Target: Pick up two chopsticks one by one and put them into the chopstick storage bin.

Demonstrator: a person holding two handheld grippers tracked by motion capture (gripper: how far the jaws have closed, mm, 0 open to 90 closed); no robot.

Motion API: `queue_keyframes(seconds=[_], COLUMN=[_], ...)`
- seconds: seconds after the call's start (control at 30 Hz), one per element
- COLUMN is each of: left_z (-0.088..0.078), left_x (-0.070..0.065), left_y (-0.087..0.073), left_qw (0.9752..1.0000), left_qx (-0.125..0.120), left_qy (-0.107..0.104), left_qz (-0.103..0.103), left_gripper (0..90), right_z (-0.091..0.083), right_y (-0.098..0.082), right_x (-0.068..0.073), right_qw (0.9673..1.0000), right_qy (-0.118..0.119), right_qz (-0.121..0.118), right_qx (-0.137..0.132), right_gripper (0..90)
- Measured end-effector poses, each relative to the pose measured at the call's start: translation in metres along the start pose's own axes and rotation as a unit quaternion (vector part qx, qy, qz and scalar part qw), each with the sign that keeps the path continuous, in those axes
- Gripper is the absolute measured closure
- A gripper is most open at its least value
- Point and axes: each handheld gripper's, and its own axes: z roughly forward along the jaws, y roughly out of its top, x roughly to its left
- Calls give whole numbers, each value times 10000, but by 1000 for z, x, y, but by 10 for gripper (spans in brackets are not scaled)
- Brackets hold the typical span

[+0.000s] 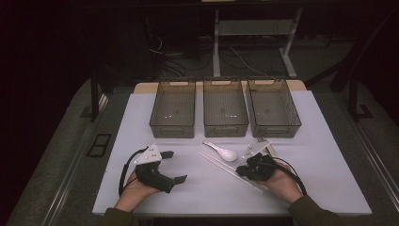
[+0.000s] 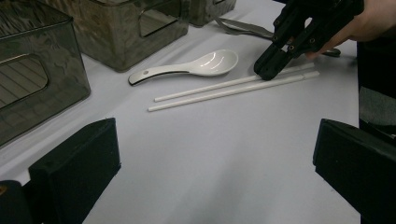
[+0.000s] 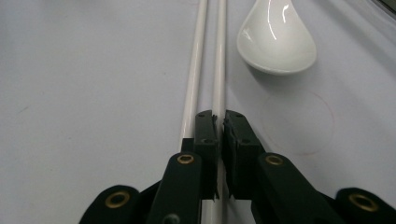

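In the high view, the nearest things are the person's two hands at the table's front edge: the left gripper rests on the white table with its jaws spread wide and nothing between them, while the right gripper bears down on the pair of white chopsticks, which lie side by side at a slant in the middle of the table. A white spoon lies just beyond the chopsticks, its bowl toward the right gripper. Farther back, three smoky bins stand in a row across the table. In the left gripper view, the two black jaws rise at the bottom corners, well apart, over bare table; beyond them the chopsticks lie parallel, the spoon just behind them, and the right gripper presses its tip onto the chopsticks' far end. Two bins stand at the upper left. In the right gripper view, the right gripper has its jaws drawn almost together, clenched on one chopstick that runs between the pads, while the other chopstick lies just outside the left jaw, touching it. The spoon's bowl sits near the upper right, close beside the chopsticks.
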Motion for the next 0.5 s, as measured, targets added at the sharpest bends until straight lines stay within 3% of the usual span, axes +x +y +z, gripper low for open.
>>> queue_keyframes(seconds=[0.5], left_z=[-2], left_x=[1], left_y=[0], left_qw=[10000], left_qx=[-28], left_qy=[17], left_qz=[0], left_gripper=[0], right_z=[-7], right_y=[0], right_x=[-4], right_qw=[9999], right_qy=[78], right_qz=[104], right_qx=[-99], right_gripper=[842])
